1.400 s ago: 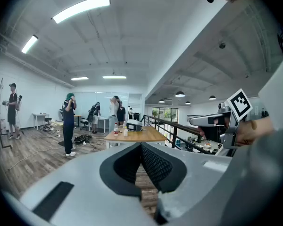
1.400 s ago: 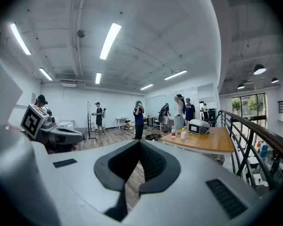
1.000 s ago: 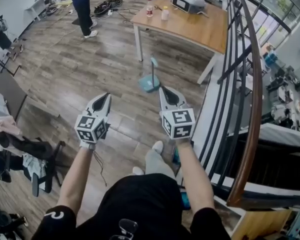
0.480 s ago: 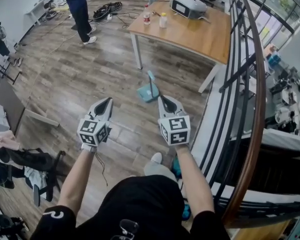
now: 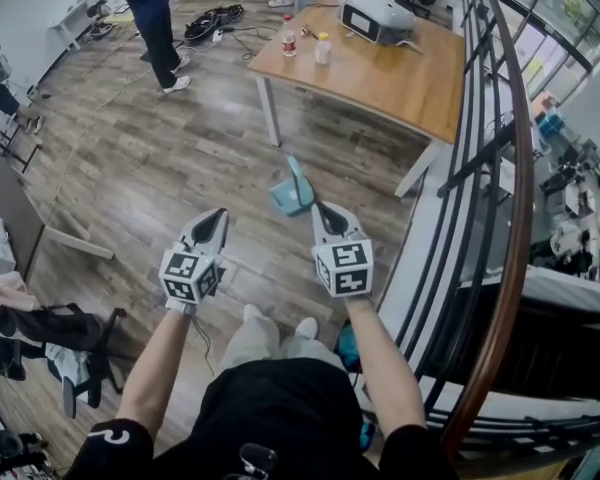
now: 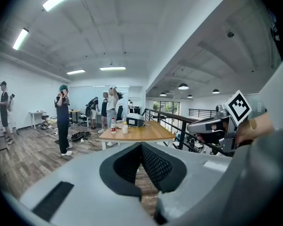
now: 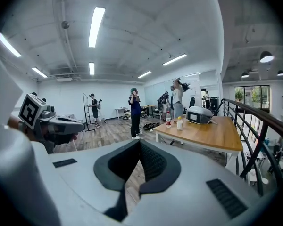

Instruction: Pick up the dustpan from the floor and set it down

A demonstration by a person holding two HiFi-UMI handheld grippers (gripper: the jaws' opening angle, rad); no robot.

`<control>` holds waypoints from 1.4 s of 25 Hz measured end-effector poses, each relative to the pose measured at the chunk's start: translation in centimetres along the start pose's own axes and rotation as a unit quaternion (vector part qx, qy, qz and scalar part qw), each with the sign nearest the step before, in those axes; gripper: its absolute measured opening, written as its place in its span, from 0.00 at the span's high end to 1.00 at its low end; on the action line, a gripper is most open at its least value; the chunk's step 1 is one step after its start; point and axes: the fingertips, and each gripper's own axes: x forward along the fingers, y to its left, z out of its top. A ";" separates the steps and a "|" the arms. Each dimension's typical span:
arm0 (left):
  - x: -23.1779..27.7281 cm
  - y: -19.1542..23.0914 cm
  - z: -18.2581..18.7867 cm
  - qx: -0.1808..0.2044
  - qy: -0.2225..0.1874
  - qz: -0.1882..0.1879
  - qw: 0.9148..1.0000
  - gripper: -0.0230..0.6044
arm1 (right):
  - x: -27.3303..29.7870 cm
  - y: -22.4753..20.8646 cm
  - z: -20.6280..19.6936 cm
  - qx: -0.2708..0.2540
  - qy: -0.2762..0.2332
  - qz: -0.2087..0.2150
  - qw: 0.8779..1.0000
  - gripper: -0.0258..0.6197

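Head view is showing left gripper and right gripper hanging empty, jaws together; dustpan is lying ahead on floor between table and railing.

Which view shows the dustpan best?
Head view. The teal dustpan sits on the wood floor just ahead of the right tool, handle raised. Neither the left gripper view nor the right gripper view shows it: each tool's own body blocks the floor ahead.
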 end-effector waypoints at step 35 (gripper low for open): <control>20.2 22.9 -1.6 -0.045 0.018 -0.044 0.998 0.96 | 28.4 -3.4 2.2 -0.016 0.061 -0.034 0.997 0.96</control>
